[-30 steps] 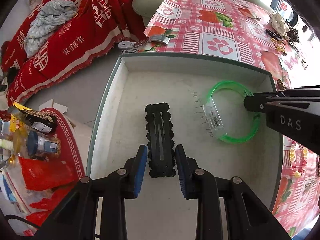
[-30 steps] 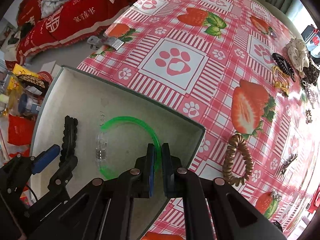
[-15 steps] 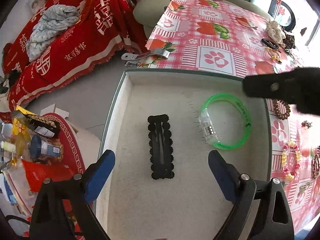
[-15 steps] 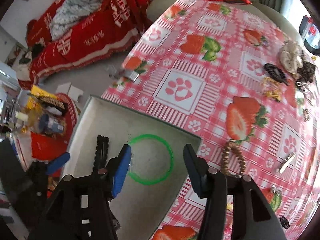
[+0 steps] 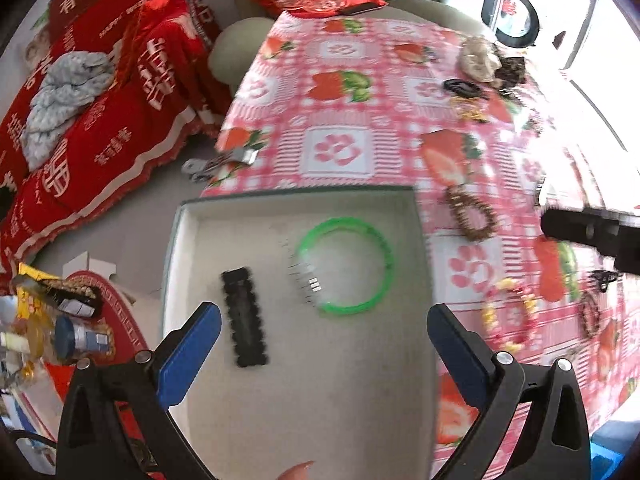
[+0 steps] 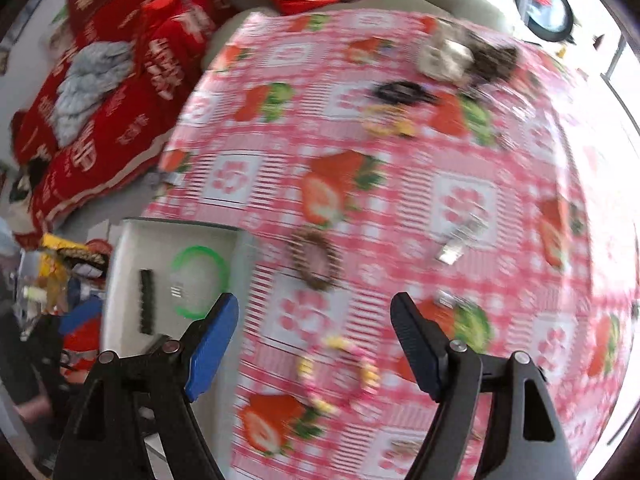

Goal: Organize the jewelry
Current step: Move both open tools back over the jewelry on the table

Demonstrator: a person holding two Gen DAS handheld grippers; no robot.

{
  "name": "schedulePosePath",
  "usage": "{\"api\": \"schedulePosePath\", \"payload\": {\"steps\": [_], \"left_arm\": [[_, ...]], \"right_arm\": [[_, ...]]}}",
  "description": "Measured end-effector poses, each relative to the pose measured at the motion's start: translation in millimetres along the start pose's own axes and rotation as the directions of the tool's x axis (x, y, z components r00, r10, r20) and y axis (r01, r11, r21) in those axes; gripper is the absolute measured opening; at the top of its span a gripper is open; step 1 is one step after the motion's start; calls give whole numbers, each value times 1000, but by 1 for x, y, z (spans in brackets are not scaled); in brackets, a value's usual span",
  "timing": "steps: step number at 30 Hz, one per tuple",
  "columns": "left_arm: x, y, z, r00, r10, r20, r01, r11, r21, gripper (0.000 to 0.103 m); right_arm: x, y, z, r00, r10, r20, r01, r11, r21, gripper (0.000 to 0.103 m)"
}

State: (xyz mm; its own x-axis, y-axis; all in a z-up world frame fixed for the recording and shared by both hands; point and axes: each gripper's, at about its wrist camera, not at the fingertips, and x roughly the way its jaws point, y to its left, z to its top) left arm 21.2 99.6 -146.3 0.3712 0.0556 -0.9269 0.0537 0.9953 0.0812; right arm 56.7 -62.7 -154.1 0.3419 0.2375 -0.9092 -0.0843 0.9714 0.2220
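Grey and shallow, the tray (image 5: 420, 240) is seen at the near edge of the strawberry-print tablecloth (image 5: 340, 120), and two pieces are already laid flat inside it: a black scalloped hair clip (image 5: 245, 316) toward the left and a green bangle (image 5: 346, 266) just beside it, apart from each other. Both tools are held empty. The left gripper (image 5: 324, 336) is spread wide above the tray, its blue pads well clear of the clip and the bangle; the right gripper (image 6: 314, 332) is likewise fully parted, over the cloth to the right of the tray.

The step in hand is judged to be the reach for the next loose piece. Two candidates are seen nearest the right gripper: a brown beaded bracelet (image 6: 316, 258) just beyond the tray's right wall, and a yellow-and-pink beaded bracelet (image 6: 340, 372) between the parted fingers in the right wrist view. A silver clip (image 6: 460, 240) and a cluster of scrunchies (image 6: 468, 56) at the far edge are left for later.

For a clean pick, one side of the bead loop should be straddled, with the fingers brought down until the cloth is nearly touched, and closed slowly so that beads are not rolled aside. The cloth itself should not be pinched. The right wrist view is blurred, so fine detail of the beads cannot be told
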Motion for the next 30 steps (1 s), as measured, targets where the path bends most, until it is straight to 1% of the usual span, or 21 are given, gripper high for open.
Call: {"api": "schedulePosePath", "payload": {"steps": [2,5,10,14,22,25,30], "left_arm": [[-2,-15,7,1000,-7,9,6,1000,24,103],[-1,-34,15,1000,-22,-2,22,999,46,103],[1,-60,30,998,-54,-22,56,997,60,103],[3,-79,43,997,-63,-32,65,996,60,103],[12,-106,69,997,-64,-48,66,997,28,103],[18,-114,83,997,-56,-46,56,998,10,103],[37,-122,115,996,-60,-70,57,997,-51,103]], "right_arm": [[-4,-22,-7,1000,-28,-8,29,999,32,81],[-7,-51,-13,998,-59,-21,61,996,67,81],[-13,-91,-11,995,-91,-28,93,990,107,81],[-15,-116,3,995,-95,-25,97,987,126,81],[-13,-145,32,996,-91,-20,92,989,113,81],[-10,-153,43,996,-88,-21,90,991,103,81],[-2,-167,68,997,-79,-9,79,992,94,81]]}}
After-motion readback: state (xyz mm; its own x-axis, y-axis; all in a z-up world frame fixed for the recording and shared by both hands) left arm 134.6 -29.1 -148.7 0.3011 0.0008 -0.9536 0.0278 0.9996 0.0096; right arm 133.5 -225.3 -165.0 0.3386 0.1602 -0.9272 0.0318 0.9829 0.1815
